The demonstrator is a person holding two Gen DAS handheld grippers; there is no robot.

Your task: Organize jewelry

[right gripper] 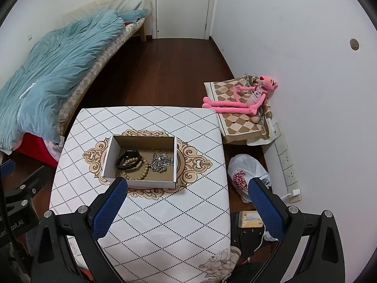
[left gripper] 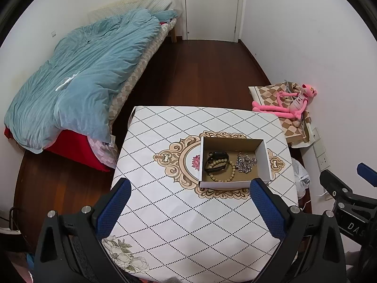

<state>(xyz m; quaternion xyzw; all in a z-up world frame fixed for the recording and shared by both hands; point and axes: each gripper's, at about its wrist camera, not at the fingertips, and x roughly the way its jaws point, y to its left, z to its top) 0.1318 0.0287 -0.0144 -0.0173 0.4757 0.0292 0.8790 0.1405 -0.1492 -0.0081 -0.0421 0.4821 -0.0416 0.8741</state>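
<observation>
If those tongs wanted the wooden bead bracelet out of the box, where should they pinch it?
Probably the near arc of the bead bracelet, coming straight down from above. It lies flat on the box floor, walls block the sides, and its far arc sits tangled with the black smartwatch.

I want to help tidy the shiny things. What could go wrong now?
1. The black band and the bead bracelet overlap in the box, so lifting one might drag the other along.
2. The silver chain lies bunched up; it could tangle or slip from the fingers.
3. The box looks light, so a nudge from the open right gripper might slide it.
</observation>
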